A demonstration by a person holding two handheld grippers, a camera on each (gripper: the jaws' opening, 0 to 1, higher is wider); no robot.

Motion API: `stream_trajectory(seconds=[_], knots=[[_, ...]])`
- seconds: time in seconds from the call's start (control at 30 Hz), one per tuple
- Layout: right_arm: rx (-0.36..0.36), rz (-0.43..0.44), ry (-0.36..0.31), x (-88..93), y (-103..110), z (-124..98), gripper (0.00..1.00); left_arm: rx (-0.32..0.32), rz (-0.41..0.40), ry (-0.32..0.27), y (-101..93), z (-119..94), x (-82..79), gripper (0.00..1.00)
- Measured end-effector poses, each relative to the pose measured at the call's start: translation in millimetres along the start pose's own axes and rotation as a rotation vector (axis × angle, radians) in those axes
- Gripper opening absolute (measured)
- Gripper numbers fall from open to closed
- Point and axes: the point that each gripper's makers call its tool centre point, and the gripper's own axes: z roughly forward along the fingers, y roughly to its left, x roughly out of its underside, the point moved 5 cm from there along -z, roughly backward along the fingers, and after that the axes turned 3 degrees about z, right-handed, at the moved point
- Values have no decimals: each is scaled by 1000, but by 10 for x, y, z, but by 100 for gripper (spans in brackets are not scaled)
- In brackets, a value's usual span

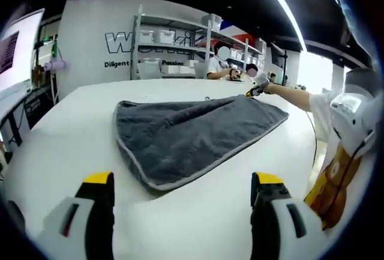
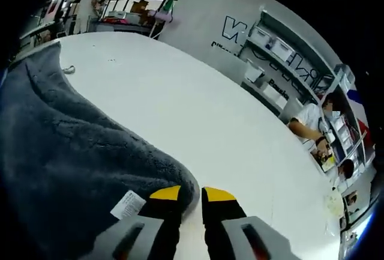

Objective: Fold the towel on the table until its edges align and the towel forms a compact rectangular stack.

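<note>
White counter [image 1: 72, 134], shelving behind. Grey towel [image 1: 186, 134] lies folded at centre. Left claw [image 1: 183, 194]: jaws spread, empty, short of the towel. Right claw [image 2: 191, 197]: pinching the towel's far corner.

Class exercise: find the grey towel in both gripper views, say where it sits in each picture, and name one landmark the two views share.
Left gripper view: the grey towel lies mid-picture on the white table, beyond the open left tongs.
Right gripper view: it covers the left and lower left, its corner at the right tongs.
Shared landmark: the wall lettering.
</note>
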Motion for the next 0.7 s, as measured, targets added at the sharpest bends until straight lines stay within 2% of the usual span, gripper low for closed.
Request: stream_trajectory(seconds=[0.07,0.13,0.2,0.3,0.4,0.5,0.6,0.7], knots=[[4,32,-34,-23,-37,-92,14,6,5,-3,-15,-17,-21,99],[-10,61,-96,-80,-37,-251,14,10,8,-11,-31,-43,-54,99],[-34,102,-180,-153,-1,-519,16,15,12,-23,-40,-73,-90,99],[-59,139,-245,-175,63,-858,19,21,17,-36,-55,-104,-123,99],[-130,230,-345,-149,308,-1438,22,42,27,-50,-73,-155,-132,99],[-204,284,-402,-23,628,-1994,26,62,37,-57,-98,-204,-117,99],[-257,258,-377,174,931,-2368,30,74,39,-64,-115,-246,-103,99],[-300,239,-334,361,1142,-2563,36,88,46,-63,-136,-274,-82,99]])
